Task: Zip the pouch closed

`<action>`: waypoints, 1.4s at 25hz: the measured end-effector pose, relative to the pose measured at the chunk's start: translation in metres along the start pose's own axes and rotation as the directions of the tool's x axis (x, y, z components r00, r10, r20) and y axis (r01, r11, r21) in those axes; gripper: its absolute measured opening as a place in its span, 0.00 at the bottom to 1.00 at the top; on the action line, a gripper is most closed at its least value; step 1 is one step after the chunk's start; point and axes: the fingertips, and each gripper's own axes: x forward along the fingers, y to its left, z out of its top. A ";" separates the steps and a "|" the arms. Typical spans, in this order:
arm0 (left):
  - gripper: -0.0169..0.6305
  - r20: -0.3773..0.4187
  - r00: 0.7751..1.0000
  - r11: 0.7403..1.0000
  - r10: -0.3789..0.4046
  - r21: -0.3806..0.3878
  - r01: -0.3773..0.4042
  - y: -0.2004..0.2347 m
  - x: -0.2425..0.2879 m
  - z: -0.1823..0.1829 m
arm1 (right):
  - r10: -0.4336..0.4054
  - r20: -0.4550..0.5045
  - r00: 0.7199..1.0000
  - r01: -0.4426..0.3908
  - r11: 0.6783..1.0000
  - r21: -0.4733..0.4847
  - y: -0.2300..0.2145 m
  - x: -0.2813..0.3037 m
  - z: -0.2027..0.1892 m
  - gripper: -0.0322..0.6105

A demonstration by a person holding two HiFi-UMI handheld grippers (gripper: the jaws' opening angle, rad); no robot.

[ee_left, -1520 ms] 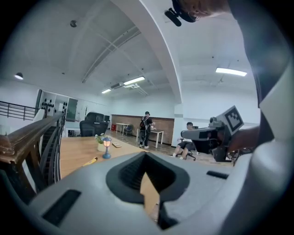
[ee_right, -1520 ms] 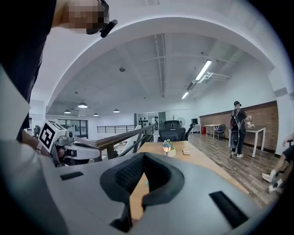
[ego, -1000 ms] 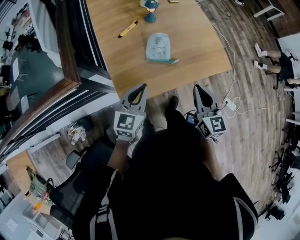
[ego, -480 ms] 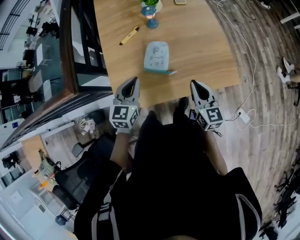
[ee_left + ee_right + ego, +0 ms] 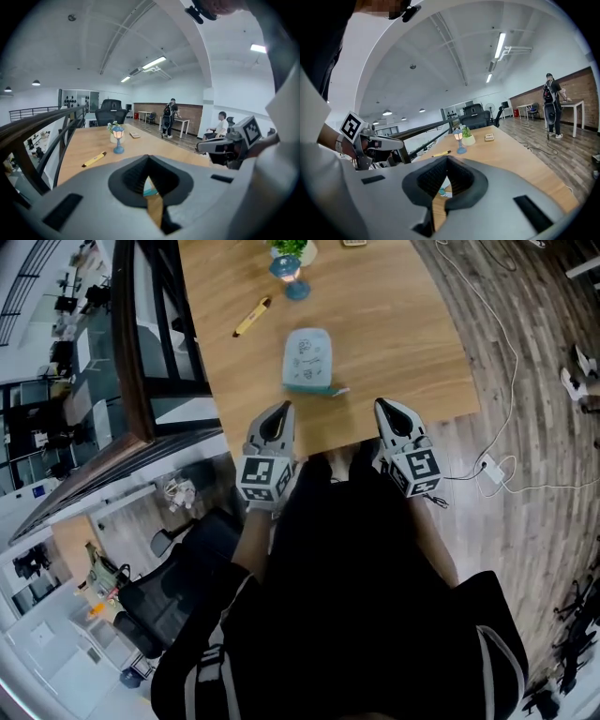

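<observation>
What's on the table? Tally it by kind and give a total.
Pouch: 1
Marker: 1
Lamp: 1
Potted plant: 1
Small box: 1
Total: 5

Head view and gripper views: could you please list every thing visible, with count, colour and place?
table: 1, light wood, ahead of the person
pouch: 1, pale blue, on the table near its front edge
marker: 1, yellow, on the table, left of the pouch
lamp: 1, blue, far end of the table
plant pot: 1, white, behind the lamp
office chair: 1, black, floor at lower left
left gripper: 1, grey, shut, empty
right gripper: 1, grey, shut, empty
</observation>
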 end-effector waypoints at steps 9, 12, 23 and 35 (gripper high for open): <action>0.02 -0.035 0.991 0.992 -0.126 0.000 0.126 -0.014 0.014 -0.020 | 0.067 -0.233 0.970 -0.081 0.995 -0.054 0.019 0.068 -0.076 0.07; 0.02 -0.046 0.989 0.990 -0.142 -0.009 0.142 -0.021 0.016 -0.027 | 0.093 -0.345 0.934 -0.129 0.988 -0.084 0.016 0.103 -0.114 0.07; 0.02 -0.176 0.958 0.974 -0.226 -0.065 0.218 -0.042 0.040 -0.067 | 0.086 -0.438 0.895 -0.121 0.991 -0.052 -0.005 0.137 -0.143 0.07; 0.02 -0.165 0.961 0.974 -0.223 -0.080 0.212 -0.027 0.047 -0.060 | 0.095 -0.478 0.873 -0.135 0.990 -0.050 0.003 0.131 -0.158 0.07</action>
